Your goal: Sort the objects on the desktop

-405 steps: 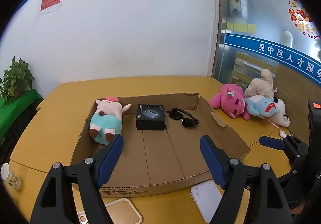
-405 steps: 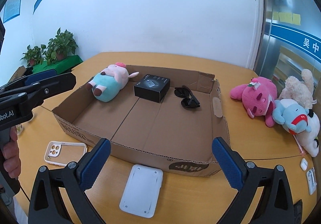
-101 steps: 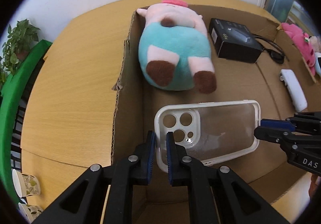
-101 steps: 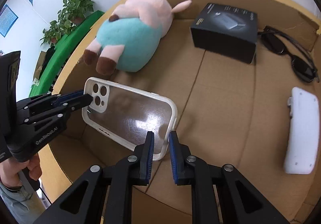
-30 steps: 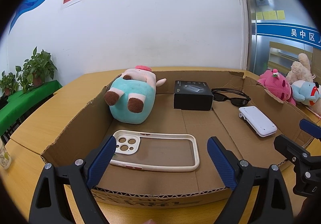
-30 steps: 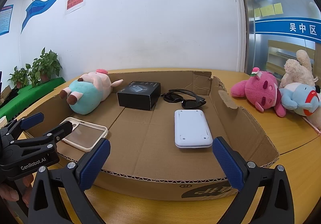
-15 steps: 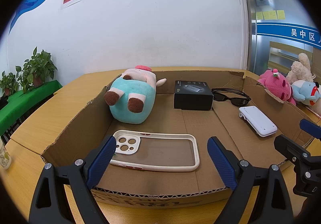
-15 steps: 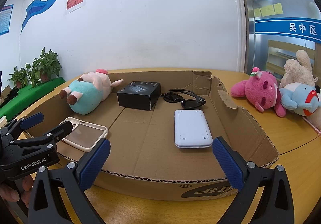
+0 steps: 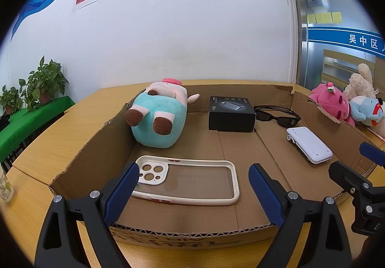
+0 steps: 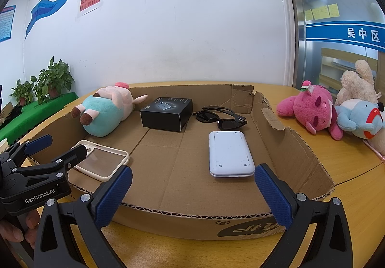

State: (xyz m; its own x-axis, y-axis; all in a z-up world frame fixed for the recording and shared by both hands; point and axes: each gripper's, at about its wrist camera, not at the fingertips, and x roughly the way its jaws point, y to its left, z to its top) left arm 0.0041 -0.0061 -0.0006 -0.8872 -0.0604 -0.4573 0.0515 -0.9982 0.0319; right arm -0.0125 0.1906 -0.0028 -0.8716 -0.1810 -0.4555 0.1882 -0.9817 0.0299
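A shallow cardboard box (image 9: pixel 192 234) (image 10: pixel 300 147) lies on the wooden table. In it are a teal and pink plush pig (image 9: pixel 160 119) (image 10: pixel 105 111), a black box (image 9: pixel 231 113) (image 10: pixel 168 111), black sunglasses (image 9: pixel 276 116) (image 10: pixel 221 117), a white flat device (image 9: pixel 309 144) (image 10: pixel 229 152) and a clear phone case with a cream rim (image 9: pixel 192 181) (image 10: pixel 101 159). My left gripper (image 9: pixel 193 193) is open and empty at the box's near edge, over the phone case. My right gripper (image 10: pixel 192 193) is open and empty at the near edge, before the white device.
Pink, blue and cream plush toys (image 9: pixel 346 107) (image 10: pixel 332 111) lie on the table right of the box. Potted plants on a green cloth (image 9: pixel 36 90) (image 10: pixel 41 90) stand at the far left. A paper cup (image 9: pixel 4 188) stands at the left table edge. A white wall is behind.
Over the last second nothing has visibly moved. Earlier, both grippers held the phone case over the box; it now lies inside and both grippers are open and drawn back.
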